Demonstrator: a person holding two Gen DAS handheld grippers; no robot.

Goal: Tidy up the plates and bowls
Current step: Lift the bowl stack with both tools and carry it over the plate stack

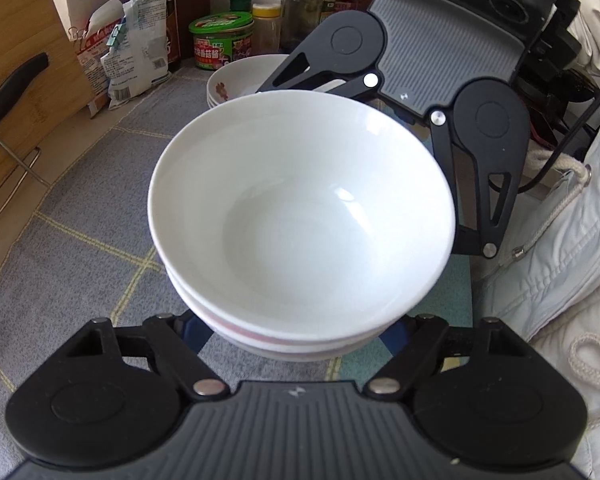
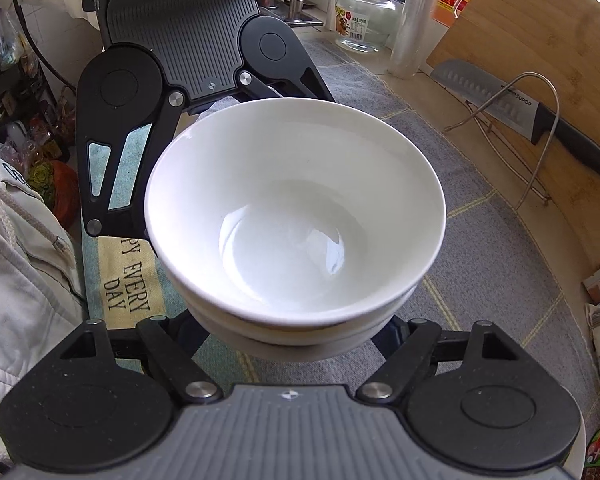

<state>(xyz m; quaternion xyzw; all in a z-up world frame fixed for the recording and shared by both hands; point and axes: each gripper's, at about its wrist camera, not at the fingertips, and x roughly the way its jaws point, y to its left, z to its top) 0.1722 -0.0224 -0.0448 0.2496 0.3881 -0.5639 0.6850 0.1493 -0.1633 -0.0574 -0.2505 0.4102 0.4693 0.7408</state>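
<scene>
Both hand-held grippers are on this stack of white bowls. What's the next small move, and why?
Probably ease the stack of white bowls toward the flowered bowls just behind it. The left hand-held gripper and right hand-held gripper clasp its lower bowl from opposite sides, and that second pile stands separately nearby.

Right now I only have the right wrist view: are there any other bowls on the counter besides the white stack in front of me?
Observer: Yes, in the left wrist view a second bowl stack with a red flower print sits beyond the white stack.
Operator: Is every bowl in the white stack plain?
Observer: No, a lower bowl carries a pink band.
Operator: What stands farther back there?
Observer: A dark bottle, among other jars.
</scene>
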